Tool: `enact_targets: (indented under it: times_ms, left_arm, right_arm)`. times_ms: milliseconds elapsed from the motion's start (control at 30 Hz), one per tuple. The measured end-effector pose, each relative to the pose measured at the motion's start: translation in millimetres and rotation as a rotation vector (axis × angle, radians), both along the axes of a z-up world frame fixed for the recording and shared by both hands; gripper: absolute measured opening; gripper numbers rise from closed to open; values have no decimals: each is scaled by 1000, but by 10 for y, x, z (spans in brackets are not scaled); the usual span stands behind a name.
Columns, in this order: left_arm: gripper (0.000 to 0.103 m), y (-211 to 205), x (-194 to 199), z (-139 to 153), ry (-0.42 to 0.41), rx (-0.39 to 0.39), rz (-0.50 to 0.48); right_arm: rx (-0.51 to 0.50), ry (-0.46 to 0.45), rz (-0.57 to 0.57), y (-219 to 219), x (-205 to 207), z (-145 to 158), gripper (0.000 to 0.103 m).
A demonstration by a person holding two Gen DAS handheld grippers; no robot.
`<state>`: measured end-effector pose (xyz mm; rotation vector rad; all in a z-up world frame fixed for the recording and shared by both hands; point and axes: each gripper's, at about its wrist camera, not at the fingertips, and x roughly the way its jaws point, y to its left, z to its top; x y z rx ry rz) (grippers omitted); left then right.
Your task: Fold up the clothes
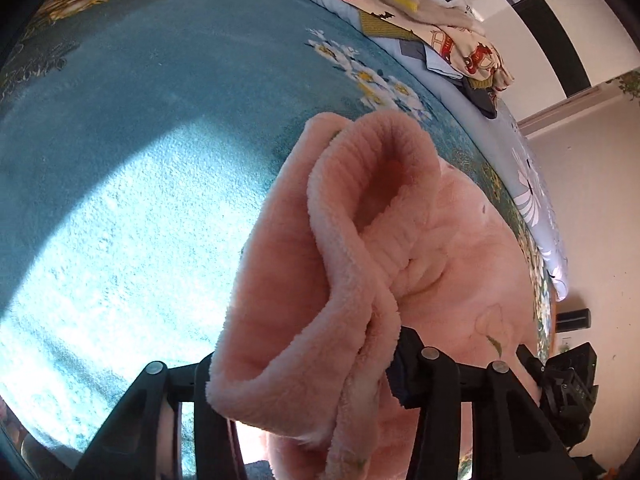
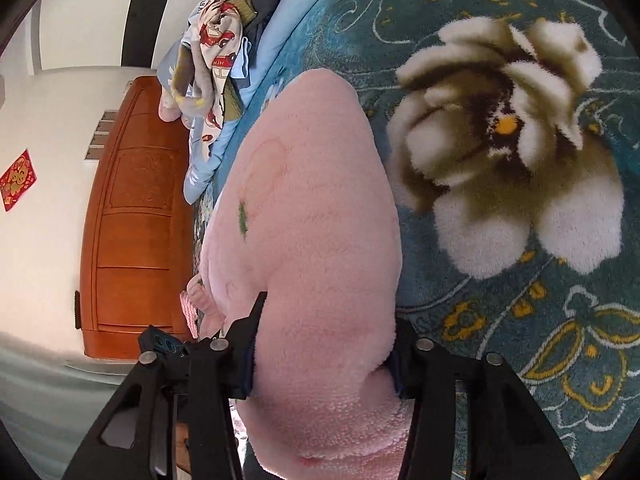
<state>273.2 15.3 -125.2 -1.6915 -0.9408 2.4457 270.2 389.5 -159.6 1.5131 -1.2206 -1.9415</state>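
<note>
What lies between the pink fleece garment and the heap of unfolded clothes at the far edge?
In the left wrist view, only bare teal floral blanket separates the pink fleece garment from the heap of clothes.

Both views are bright, sharp at the centre, and bent hard by the fisheye, with black corners and curved lines at the rims. In the left view a blown-out patch of sun glares on the blanket (image 1: 120, 240), shadow around it. The right view is evenly lit; the fleece (image 2: 316, 240) up close looks slightly soft.

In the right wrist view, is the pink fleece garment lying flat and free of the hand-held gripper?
No, the right hand-held gripper is clamped on the pink fleece garment.
</note>
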Motion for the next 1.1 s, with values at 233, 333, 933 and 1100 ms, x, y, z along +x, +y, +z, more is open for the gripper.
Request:
enact_targets:
  times_ms: [233,333,933,1100]
  left_arm:
    - [42,881,-331,460,74,-20,-158]
    - [41,1528,-589,540,88,4,-252]
    - [42,4888,-1062,728,66,-55,-789]
    - [44,4864,-930,449,-40,-35,-810]
  right_arm:
    - [-80,102,-37,742,-55,336,37]
    - [-21,152,-56,1301,-62,529,37]
    - [295,259,-230,4245,213,1237,37]
    - [286,219,-285,4645,441,1025,37]
